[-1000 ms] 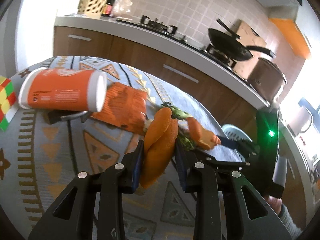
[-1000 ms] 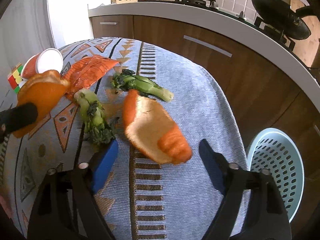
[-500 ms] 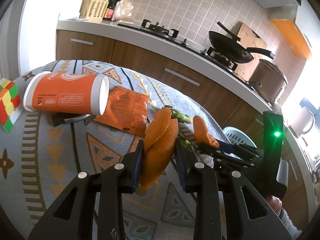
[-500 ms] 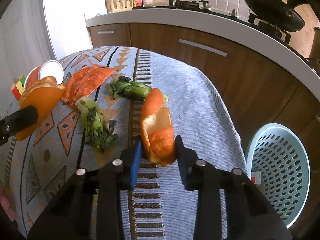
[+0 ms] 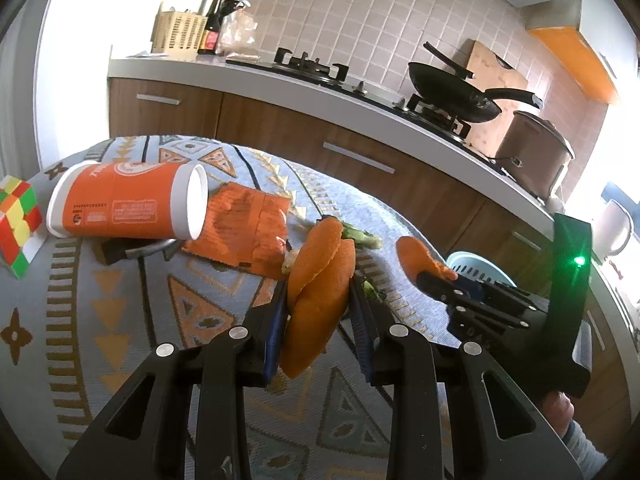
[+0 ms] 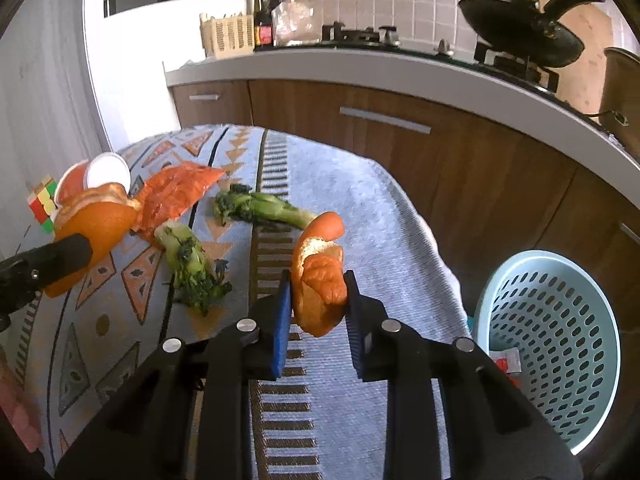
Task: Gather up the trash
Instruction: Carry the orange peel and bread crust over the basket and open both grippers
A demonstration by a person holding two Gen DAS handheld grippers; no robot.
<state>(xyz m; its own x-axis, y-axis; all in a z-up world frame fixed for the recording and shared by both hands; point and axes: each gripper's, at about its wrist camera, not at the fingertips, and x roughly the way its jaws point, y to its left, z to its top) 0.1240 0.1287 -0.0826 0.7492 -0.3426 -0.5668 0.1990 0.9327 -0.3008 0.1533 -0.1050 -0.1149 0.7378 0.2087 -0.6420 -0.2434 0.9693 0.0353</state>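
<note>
Kitchen table: both grippers clamp orange peels; the laundry basket sits low to the right, nearest the right gripper.

Print on the orange cup is too blurred to read.

2 close wrist views, shared tablecloth

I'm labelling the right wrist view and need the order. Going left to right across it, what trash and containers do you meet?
Rubik's cube → orange cup → orange wrapper → orange peel held in the right gripper → light blue basket.
</note>
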